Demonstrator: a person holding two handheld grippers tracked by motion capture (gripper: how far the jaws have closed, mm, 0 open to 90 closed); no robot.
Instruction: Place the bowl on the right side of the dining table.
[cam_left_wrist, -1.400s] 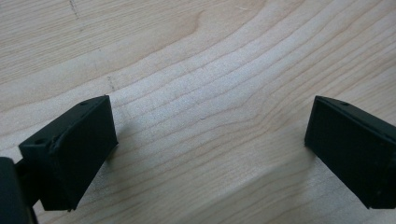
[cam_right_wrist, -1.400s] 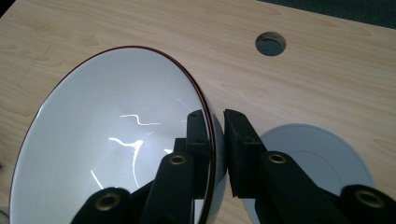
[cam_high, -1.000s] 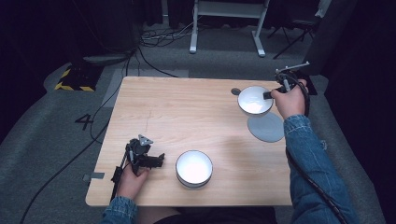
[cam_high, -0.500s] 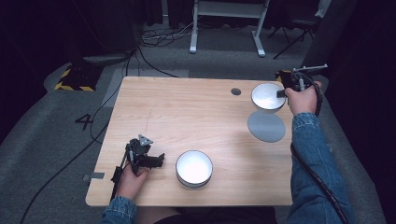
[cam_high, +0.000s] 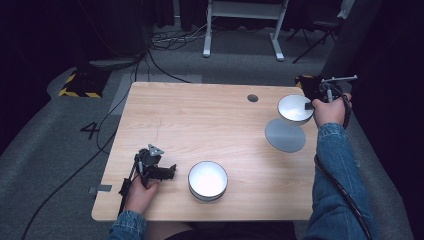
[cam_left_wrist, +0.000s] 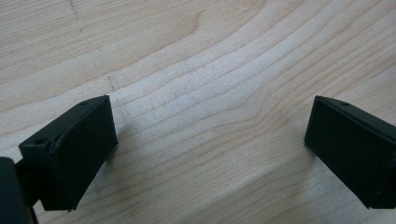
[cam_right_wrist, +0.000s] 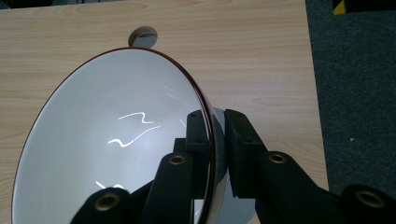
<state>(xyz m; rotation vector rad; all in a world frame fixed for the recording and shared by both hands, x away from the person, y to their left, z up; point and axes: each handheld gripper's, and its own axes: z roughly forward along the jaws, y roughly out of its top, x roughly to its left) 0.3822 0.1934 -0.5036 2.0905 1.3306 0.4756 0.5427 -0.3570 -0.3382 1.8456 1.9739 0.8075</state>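
The right gripper (cam_right_wrist: 215, 154) has its jaws clamped on the rim of a white bowl (cam_right_wrist: 116, 140), lifted over the table's (cam_high: 200, 125) far right corner above a grey disc (cam_high: 285, 135); the bowl's lower edge is cut off. The left gripper (cam_left_wrist: 210, 140) rests with jaws wide apart on bare wood beside a second bowl (cam_high: 207, 180). On the floor reads a "4" (cam_high: 91, 130)
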